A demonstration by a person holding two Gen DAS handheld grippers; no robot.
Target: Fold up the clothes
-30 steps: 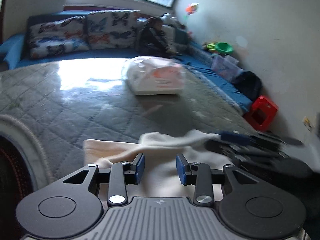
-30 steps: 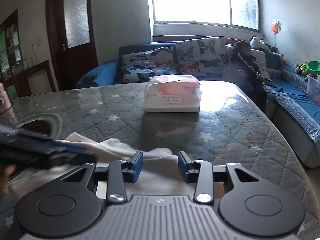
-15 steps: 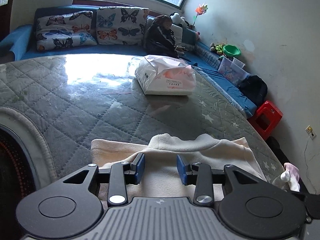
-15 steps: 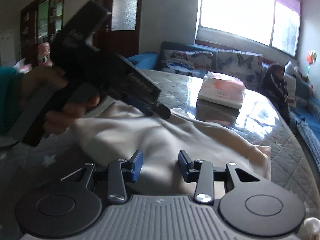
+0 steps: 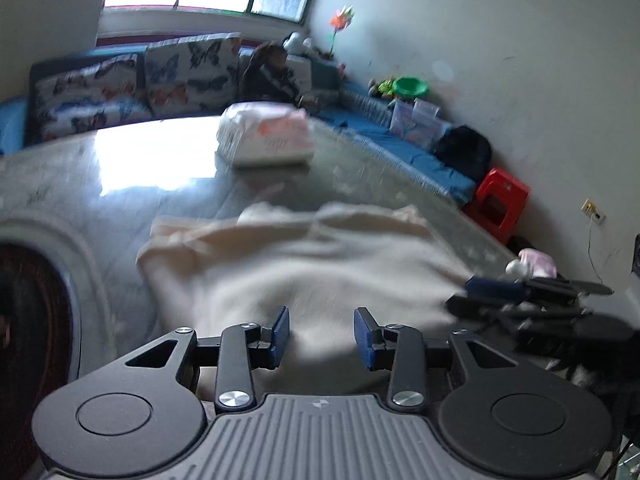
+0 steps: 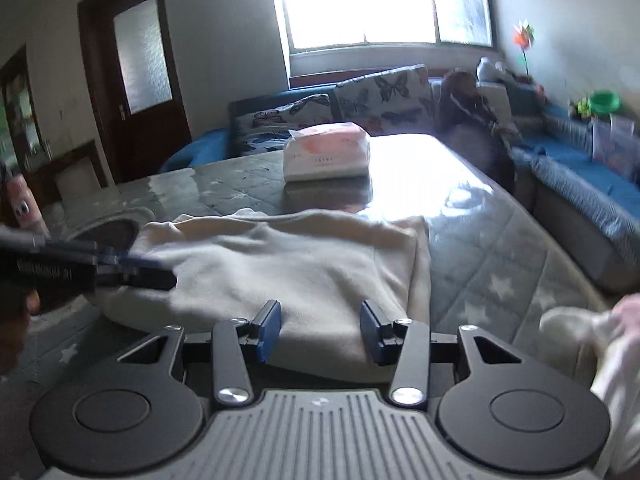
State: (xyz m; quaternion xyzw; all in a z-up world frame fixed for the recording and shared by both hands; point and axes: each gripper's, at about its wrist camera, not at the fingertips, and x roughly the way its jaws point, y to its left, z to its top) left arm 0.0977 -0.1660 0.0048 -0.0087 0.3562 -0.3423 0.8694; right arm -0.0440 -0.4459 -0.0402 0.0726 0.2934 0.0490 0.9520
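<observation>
Left wrist view: the left gripper point(image 5: 321, 332) is seen with its jaws parted and nothing between them, held over the near part of a cream garment point(image 5: 304, 264) that is spread on the quilted tabletop point(image 5: 120, 184). The cloth is smeared by motion blur, so its folds cannot be read. The right gripper point(image 5: 480, 294) is blurred at the garment's right edge; contact cannot be told. A white package point(image 5: 266, 138) is set toward the far edge. Right wrist view: the right gripper point(image 6: 320, 330) is shown with jaws apart and empty above the garment's point(image 6: 288, 264) near edge. The left gripper point(image 6: 156, 272) is laid against the garment's left edge, its body cut off by the frame.
</observation>
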